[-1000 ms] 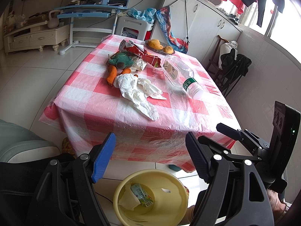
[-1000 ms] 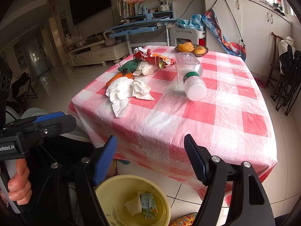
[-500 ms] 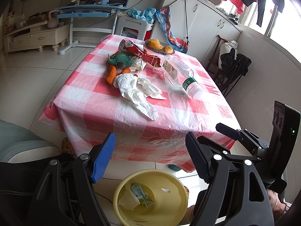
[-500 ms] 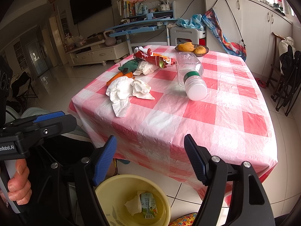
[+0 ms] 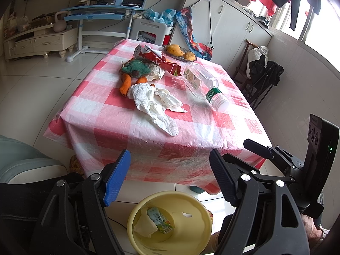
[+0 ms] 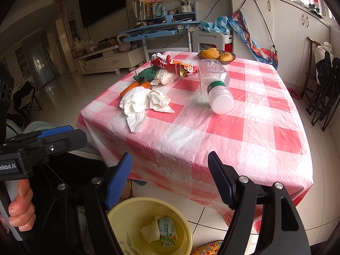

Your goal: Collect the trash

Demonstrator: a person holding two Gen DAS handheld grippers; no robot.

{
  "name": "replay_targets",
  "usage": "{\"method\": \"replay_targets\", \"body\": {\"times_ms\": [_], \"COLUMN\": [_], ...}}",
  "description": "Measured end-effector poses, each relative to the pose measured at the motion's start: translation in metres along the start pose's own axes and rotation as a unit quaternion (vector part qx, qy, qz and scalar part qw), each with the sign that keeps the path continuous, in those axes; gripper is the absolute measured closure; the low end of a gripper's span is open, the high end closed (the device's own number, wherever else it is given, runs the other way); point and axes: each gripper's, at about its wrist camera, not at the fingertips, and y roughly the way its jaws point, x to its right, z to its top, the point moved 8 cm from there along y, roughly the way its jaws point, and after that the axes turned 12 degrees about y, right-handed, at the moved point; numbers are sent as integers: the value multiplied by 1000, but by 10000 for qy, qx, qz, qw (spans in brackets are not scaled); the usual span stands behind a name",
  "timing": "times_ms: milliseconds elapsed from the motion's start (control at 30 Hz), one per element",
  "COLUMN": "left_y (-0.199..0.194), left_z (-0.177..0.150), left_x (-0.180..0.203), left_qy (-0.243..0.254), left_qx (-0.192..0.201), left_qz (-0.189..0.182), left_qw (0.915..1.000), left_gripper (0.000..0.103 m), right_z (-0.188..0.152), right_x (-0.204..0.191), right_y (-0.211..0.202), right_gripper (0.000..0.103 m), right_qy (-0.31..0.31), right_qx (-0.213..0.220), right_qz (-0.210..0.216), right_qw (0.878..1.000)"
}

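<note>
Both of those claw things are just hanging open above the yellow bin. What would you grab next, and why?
Probably the left gripper should reach forward to the crumpled white tissue. It lies nearest the table's front edge, on that gripper's side, and both grippers are open and empty. The yellow bin below already holds a carton and a tissue, so the drop is short. The right gripper could take the plastic bottle afterwards.

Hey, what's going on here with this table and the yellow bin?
A person is clearing trash with two handheld grippers. The left gripper and right gripper are open and empty, held above the yellow bin, which holds a small carton and tissue. Crumpled tissue, a plastic bottle and a snack wrapper remain on the table.
</note>
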Motion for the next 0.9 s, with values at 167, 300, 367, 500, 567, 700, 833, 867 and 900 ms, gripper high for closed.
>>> {"method": "replay_targets", "body": {"times_ms": [167,300,367,500,567,700,833,867,900], "left_y": [0,0,0,0,0,0,0,0,0], "left_z": [0,0,0,0,0,0,0,0,0], "left_x": [0,0,0,0,0,0,0,0,0], "left_qy": [2,-5,2,1,1,-1,1,0,-1], "left_qx": [-1,-3,-2,-3,-2,-3,-4,-4,-4], "left_qz": [-1,-3,-2,-4,-3,-4,-5,-6,-5], "left_qw": [10000,10000,10000,10000,10000,10000,10000,10000,10000], "left_gripper": [30,30,30,30,30,30,30,30,30], "right_z": [0,0,0,-1,-1,-1,0,-1,0], "right_x": [0,0,0,0,0,-1,-1,-1,-1], "right_y": [0,0,0,1,1,1,1,1,1], "right_gripper": [32,31,31,31,31,31,31,31,31], "right_qy": [0,2,1,-1,0,-5,1,2,0], "right_qx": [1,8,6,5,8,6,4,4,4], "right_qz": [-2,-2,-2,-2,-1,-2,-3,-2,-3], "right_qw": [10000,10000,10000,10000,10000,10000,10000,10000,10000]}}
